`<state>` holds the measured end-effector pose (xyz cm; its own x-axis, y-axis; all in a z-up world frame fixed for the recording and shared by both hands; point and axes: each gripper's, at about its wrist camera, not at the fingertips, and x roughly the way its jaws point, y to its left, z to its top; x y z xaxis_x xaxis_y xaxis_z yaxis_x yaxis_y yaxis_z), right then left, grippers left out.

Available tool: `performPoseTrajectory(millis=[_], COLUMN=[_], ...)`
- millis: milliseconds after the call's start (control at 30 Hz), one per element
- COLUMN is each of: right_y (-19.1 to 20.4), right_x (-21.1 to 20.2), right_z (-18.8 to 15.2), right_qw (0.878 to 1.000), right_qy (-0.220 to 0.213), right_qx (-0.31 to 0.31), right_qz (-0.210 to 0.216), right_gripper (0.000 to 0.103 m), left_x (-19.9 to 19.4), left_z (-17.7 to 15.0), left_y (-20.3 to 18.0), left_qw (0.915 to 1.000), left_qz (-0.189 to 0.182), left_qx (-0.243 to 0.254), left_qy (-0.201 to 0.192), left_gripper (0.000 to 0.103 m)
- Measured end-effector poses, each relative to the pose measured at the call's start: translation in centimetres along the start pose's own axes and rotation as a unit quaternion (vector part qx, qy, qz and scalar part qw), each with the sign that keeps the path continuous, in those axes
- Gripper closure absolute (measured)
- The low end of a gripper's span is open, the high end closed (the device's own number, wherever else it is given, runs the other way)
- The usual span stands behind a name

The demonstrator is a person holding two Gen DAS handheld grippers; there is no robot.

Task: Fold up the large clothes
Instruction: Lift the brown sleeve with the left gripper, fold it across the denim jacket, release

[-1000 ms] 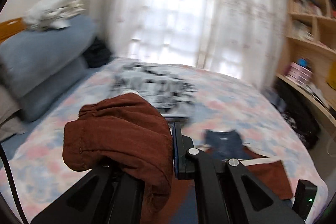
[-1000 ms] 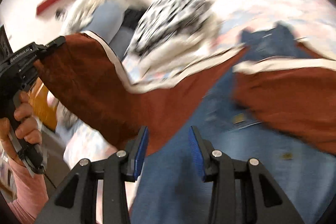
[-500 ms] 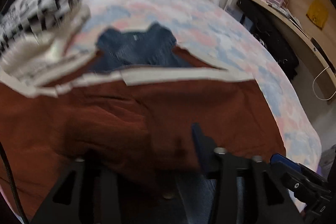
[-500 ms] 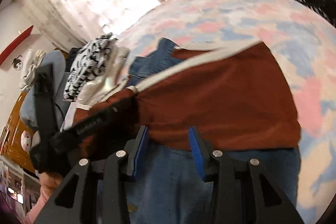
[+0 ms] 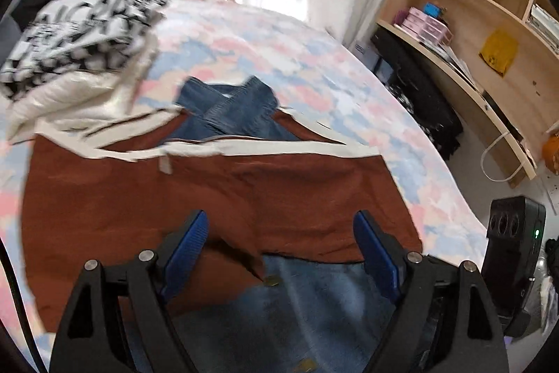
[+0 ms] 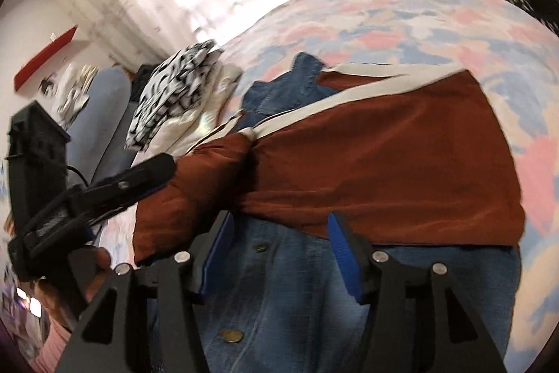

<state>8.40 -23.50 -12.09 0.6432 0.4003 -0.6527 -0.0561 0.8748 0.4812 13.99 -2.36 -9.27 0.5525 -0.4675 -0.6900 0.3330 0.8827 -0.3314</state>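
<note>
Both open, nothing gripped: left gripper [image 5: 279,250] and right gripper [image 6: 277,254] hover over the denim jacket [image 6: 297,296]. Just past the fingertips the rust garment [image 5: 216,198] lies folded across it. Suggest flattening its cuff [image 6: 209,156] next. Beyond: patterned pile [image 5: 80,34] on the bed [image 5: 314,72]
</note>
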Motion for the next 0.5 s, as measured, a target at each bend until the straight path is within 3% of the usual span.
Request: performPoseTrajectory(millis=[233, 433, 500], right_y=[5.0, 8.7, 9.9], right_x=[2.1, 5.6, 7.2], right_z=[0.7, 0.6, 0.4], right_qw=[0.997, 0.985, 0.978], right_qy=[0.018, 0.052, 0.064], right_qx=[-0.081, -0.162, -0.190], right_qz=[-0.007, -0.038, -0.056], right_gripper=[0.046, 0.046, 0.046], left_x=[-4.0, -4.8, -4.9], left_z=[-2.7, -5.9, -6.9], left_y=[5.2, 10.4, 12.2], left_qw=[0.9954, 0.9840, 0.9810], left_qz=[0.084, 0.161, 0.169], left_qx=[-0.036, -0.075, -0.096], left_qy=[-0.026, -0.005, 0.002], left_gripper=[0.019, 0.019, 0.019])
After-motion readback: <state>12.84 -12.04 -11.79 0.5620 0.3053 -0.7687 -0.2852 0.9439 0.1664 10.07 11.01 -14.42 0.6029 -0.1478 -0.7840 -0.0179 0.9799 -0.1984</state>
